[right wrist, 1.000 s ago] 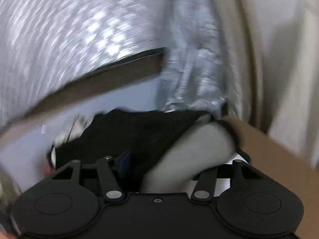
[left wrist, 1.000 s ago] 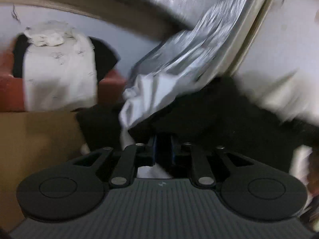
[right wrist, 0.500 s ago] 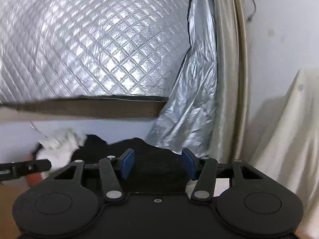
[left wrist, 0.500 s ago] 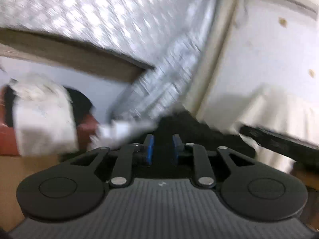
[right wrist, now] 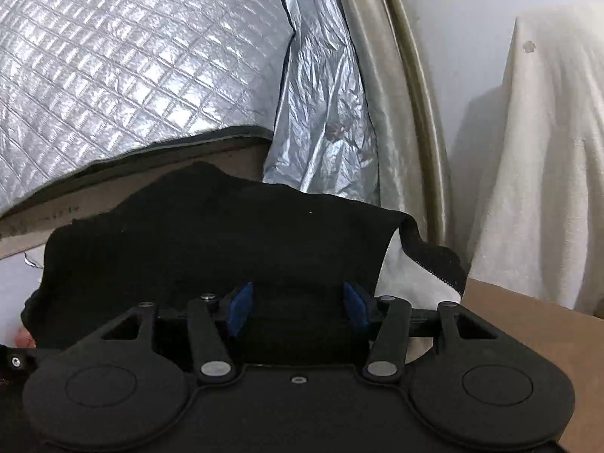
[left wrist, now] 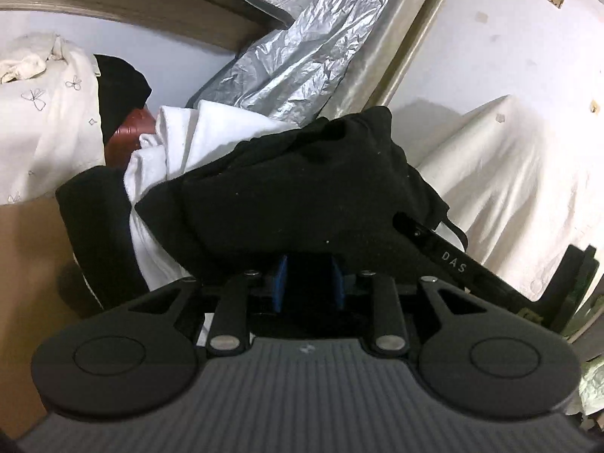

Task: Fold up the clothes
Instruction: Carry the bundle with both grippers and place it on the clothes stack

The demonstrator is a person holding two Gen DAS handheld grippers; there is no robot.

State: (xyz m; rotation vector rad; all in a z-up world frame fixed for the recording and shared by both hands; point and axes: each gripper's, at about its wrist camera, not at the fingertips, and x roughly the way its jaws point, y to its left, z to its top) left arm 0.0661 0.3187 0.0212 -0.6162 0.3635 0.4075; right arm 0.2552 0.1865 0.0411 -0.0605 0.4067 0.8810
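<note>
A black garment (left wrist: 302,188) lies bunched on the brown table (left wrist: 30,264), with a white garment (left wrist: 211,132) behind and under it. My left gripper (left wrist: 309,283) has its blue pads (left wrist: 280,283) partly apart, and black cloth fills the gap and drapes over the tips. In the right wrist view the same black garment (right wrist: 211,234) lies across my right gripper (right wrist: 298,302), whose pads (right wrist: 239,302) stand wide apart and do not pinch the cloth. A finger of the right gripper (left wrist: 445,255) pokes in beside the garment's right edge.
A white patterned cloth (left wrist: 45,132) and a dark cloth hang over a red-brown seat (left wrist: 126,132) at the left. Silver quilted sheeting (right wrist: 113,75) and a cream sheet (right wrist: 547,151) stand behind. The brown table's bare corner (right wrist: 528,313) lies to the right.
The garment was swung up and has come down into a heap. My left pads have spread from tightly shut to partly apart. My right pads stay wide, as half a second ago.
</note>
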